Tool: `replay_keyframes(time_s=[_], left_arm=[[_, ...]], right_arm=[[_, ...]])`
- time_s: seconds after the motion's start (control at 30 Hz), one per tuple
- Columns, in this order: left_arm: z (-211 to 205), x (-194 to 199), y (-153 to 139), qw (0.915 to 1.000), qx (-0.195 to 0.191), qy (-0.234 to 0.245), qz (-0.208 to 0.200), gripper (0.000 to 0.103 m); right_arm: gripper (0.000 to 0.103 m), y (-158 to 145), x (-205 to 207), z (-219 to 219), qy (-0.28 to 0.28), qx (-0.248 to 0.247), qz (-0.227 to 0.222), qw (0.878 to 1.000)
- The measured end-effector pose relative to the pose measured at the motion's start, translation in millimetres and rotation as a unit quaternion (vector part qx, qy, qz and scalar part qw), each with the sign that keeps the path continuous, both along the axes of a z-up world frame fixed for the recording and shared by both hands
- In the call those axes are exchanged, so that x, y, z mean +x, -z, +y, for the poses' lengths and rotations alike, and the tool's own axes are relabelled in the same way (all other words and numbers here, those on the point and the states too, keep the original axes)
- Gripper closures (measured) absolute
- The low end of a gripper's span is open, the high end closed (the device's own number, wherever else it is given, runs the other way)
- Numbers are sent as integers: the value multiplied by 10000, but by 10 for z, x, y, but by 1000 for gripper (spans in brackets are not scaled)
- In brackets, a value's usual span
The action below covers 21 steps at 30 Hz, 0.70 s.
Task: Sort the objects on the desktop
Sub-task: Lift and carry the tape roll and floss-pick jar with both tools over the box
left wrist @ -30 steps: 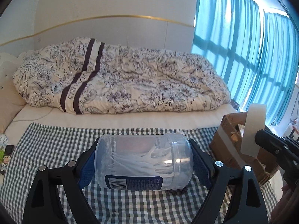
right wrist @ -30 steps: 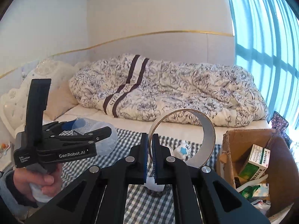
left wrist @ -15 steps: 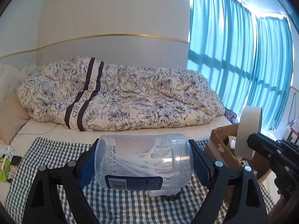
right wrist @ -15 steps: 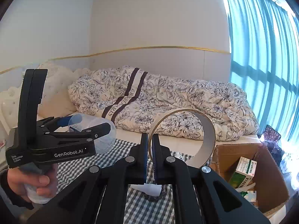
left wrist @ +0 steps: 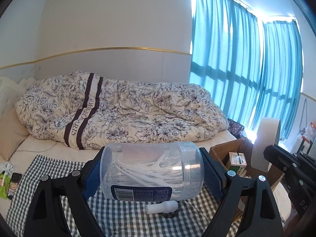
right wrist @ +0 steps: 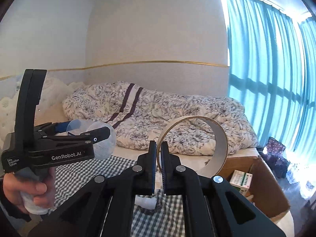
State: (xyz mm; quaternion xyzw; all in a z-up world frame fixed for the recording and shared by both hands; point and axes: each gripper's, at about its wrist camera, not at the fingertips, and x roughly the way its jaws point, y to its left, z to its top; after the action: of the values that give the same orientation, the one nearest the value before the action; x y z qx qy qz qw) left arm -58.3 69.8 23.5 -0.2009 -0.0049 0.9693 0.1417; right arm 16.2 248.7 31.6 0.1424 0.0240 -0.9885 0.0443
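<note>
Left gripper [left wrist: 152, 172]: fingers clamped on both ends of a clear plastic jar [left wrist: 151, 170] of white floss picks, held sideways in the air above the checked cloth [left wrist: 122, 215].
Right gripper [right wrist: 158, 169]: fingers pinching the rim of a tape roll [right wrist: 194, 146], held upright beside the cardboard box [right wrist: 264, 183].
White bottle [left wrist: 162, 207]: lying on the cloth.

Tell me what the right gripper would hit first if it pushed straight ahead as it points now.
Probably the floral duvet on the bed. The right gripper, clamped on the tape roll, points over the checked cloth toward it; depth is unclear.
</note>
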Motion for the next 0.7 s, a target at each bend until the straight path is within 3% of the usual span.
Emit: replay_keyframes(time_s=[0.5,0.7], left_arm=[[455,155,-211,9992,153,340,173,14],[617,164,-268,9987,148,430,232,14]], right_arm=[[98,-57,132,514,1135,49,-142,9934],[98,-45,62,688,1312,-45,-281,9909]])
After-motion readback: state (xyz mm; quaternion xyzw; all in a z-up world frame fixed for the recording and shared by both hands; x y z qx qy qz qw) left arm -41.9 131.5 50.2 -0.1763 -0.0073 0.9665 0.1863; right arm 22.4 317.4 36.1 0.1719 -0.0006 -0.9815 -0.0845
